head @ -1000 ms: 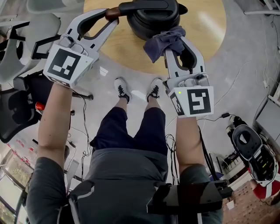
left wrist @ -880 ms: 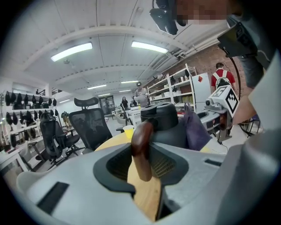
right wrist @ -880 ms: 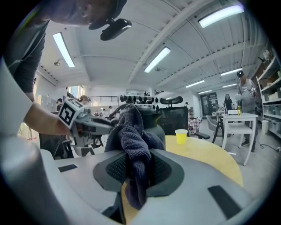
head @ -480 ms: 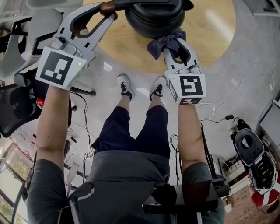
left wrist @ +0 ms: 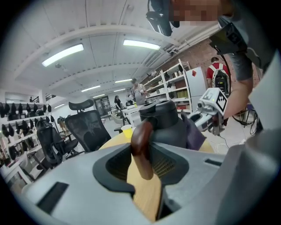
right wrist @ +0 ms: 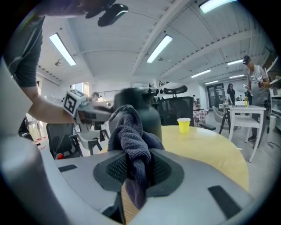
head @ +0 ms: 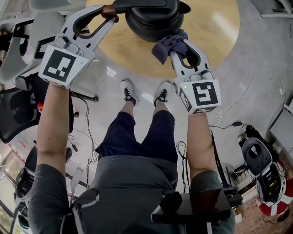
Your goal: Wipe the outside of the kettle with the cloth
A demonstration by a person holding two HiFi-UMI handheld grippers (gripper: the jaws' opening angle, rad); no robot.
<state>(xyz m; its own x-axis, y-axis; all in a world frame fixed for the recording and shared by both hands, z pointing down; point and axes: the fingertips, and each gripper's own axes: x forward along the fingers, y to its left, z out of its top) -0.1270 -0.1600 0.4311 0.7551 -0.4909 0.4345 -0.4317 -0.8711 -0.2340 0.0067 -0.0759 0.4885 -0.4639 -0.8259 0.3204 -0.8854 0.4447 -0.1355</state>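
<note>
A black kettle point(head: 151, 20) stands on the round wooden table point(head: 215, 32). Its handle ends in a brown tip point(left wrist: 141, 140). That tip sits between the pads of my left gripper point(head: 110, 11), which touch it on both sides. These jaws have just been opening a little. My right gripper point(head: 176, 45) is shut on a dark blue-grey cloth point(head: 168, 45). The bunched cloth point(right wrist: 129, 132) lies against the kettle's near right side point(right wrist: 151, 118). In the left gripper view the kettle body point(left wrist: 169, 125) rises behind the handle, with the cloth and right gripper on its right.
A yellow cup point(right wrist: 184, 125) stands further back on the table. Black office chairs point(head: 18, 109) stand at the left, near the table's edge. The person's feet point(head: 128, 91) are just in front of the table. Cables and gear lie on the floor at the right point(head: 261, 160).
My right gripper has sunk a little along the kettle's side with the cloth in it. The left gripper has stayed at the handle's tip.
</note>
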